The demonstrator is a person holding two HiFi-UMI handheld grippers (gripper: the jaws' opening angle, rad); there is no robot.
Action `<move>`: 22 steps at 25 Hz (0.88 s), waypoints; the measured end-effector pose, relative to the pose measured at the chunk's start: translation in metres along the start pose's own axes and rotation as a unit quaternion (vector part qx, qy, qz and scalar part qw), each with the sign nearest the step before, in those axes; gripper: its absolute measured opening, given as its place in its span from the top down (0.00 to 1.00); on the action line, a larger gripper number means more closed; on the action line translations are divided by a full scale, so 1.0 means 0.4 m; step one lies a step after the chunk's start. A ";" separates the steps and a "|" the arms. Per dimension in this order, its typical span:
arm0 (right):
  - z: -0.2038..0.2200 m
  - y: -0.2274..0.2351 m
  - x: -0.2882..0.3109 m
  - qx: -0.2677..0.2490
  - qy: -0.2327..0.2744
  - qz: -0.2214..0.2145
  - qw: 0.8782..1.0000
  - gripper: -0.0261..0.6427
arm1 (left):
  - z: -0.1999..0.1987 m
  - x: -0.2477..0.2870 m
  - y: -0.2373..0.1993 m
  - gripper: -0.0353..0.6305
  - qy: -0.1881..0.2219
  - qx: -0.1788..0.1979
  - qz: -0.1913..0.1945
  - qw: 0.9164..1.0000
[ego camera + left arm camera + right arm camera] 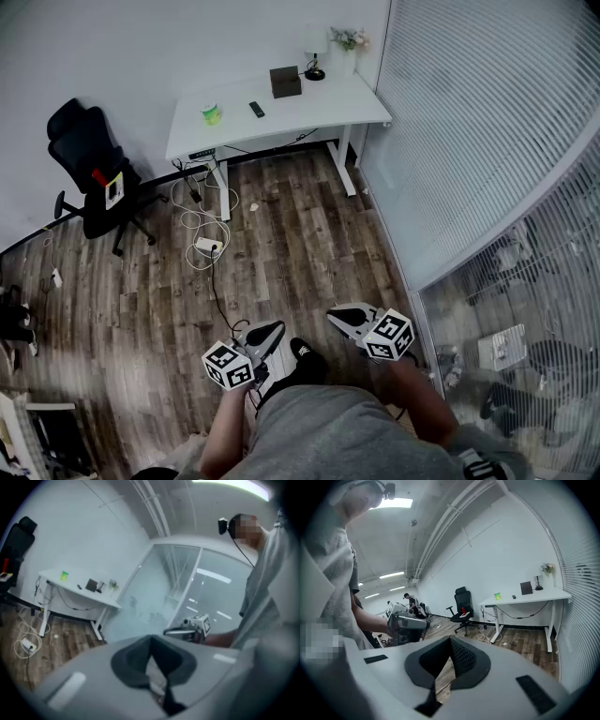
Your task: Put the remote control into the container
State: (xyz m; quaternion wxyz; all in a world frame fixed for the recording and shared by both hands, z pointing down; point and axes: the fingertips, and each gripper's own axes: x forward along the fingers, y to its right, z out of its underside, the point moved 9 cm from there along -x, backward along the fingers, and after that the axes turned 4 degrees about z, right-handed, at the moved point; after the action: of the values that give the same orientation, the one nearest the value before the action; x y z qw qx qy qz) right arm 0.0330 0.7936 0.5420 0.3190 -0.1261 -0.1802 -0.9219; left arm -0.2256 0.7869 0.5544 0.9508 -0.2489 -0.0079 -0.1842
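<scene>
The black remote control [256,109] lies on a white desk [328,108] across the room, next to a dark box-shaped container [285,82]. Both grippers are held low near the person's body, far from the desk. My left gripper [272,330] is shut with nothing in it, and so is my right gripper [339,316]. In the left gripper view the shut jaws point toward the desk [108,601] and the container [92,584]. The right gripper view shows the remote [513,596] and container [526,588] on the desk, small and distant.
A green cup [211,113], a lamp [314,66] and a flower vase [349,42] also stand on the desk. Cables and a power strip [208,246] lie on the wooden floor below it. A black office chair [94,178] stands at left. A blinded glass wall [487,141] runs along the right.
</scene>
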 end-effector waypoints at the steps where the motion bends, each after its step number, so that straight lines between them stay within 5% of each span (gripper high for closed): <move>1: 0.001 0.005 0.001 0.000 0.000 0.001 1.000 0.94 | 0.001 0.005 -0.002 0.95 -0.001 0.000 0.001 1.000; 22: -0.002 0.085 0.049 0.009 -0.008 -0.010 1.000 0.94 | -0.014 0.052 -0.075 0.95 -0.009 -0.010 -0.002 1.000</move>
State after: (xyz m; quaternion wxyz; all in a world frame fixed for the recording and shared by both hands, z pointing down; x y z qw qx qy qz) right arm 0.0396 0.7579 0.5566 0.3098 -0.1292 -0.1928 -0.9220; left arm -0.2172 0.7529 0.5659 0.9478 -0.2601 -0.0152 -0.1839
